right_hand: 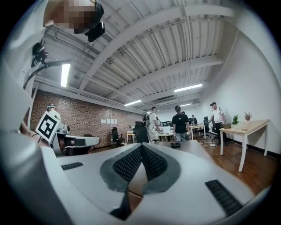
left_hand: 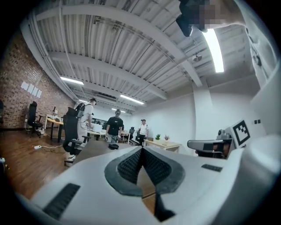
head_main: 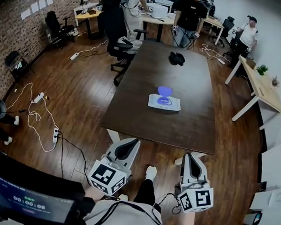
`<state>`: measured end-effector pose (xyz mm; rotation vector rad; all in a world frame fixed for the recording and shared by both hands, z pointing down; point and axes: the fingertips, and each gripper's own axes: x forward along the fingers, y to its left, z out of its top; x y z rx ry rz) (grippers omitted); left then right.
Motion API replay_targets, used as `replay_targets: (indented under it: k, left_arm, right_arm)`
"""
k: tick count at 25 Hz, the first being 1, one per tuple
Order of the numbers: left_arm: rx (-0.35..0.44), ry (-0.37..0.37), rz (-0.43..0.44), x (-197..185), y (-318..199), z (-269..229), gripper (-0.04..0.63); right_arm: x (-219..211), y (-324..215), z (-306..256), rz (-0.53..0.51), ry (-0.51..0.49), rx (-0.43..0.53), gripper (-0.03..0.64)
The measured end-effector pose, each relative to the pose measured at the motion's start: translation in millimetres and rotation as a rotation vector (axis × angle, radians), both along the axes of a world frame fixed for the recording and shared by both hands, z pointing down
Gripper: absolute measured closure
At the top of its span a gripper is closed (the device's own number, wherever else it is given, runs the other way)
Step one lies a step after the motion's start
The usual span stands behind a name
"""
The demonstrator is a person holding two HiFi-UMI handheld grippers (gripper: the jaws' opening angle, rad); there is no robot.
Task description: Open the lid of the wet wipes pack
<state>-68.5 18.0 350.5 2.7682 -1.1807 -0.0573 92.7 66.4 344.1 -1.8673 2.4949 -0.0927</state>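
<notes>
The white wet wipes pack [head_main: 164, 102] lies flat near the middle of the dark table [head_main: 145, 119], and its blue lid [head_main: 164, 90] stands raised at the pack's far side. Both grippers are held close to my body, short of the table's near edge and well apart from the pack. My left gripper [head_main: 133, 143] [left_hand: 141, 148] is shut with nothing between its jaws. My right gripper [head_main: 191, 157] [right_hand: 141, 146] is shut and empty too. The pack does not show in either gripper view, where the jaws point level along the table.
A black object [head_main: 176, 58] lies at the table's far end. Several people stand beyond it. Office chairs [head_main: 120, 47] stand at the table's left, and cables with power strips [head_main: 55, 134] lie on the wood floor. A light wooden desk [head_main: 261, 88] is at the right.
</notes>
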Motion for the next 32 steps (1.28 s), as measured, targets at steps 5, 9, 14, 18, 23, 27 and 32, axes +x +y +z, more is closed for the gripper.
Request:
replay_targets:
  k: [5, 9, 14, 18, 23, 27, 32]
  left_arm:
    - [-0.005, 0.005, 0.033, -27.7, 60.8, -3.8, 0.594]
    - [0.006, 0.006, 0.034, -32.7, 86.6, -18.1, 0.594]
    - [0.034, 0.021, 0.031, -15.3, 105.3, -26.4, 0.594]
    - [0.039, 0.033, 0.047, 4.1, 113.1, -40.9, 0.595]
    - [0.038, 0.020, 0.069, 20.6, 120.7, -55.9, 0.594]
    - [0.037, 0.018, 0.084, 22.6, 123.7, -51.0, 0.595]
    - [0.047, 0.029, 0.097, 23.6, 121.2, -46.2, 0.594]
  right_arm:
    - [-25.9, 67.5, -7.4, 0.028, -0.005, 0.000, 0.607]
    - [-25.5, 93.4, -20.9, 0.033, -0.001, 0.023, 0.607]
    - [-11.7, 109.6, -28.1, 0.011, -0.001, 0.037, 0.607]
    - [-6.2, 117.0, -42.1, -0.014, 0.018, 0.056, 0.607]
    - [-6.4, 124.5, -45.7, -0.030, 0.017, 0.047, 0.607]
    - [-8.6, 130.7, -38.4, -0.026, 0.013, 0.029, 0.607]
    - [-9.4, 133.0, -39.4, -0.029, 0.037, 0.031, 0.607]
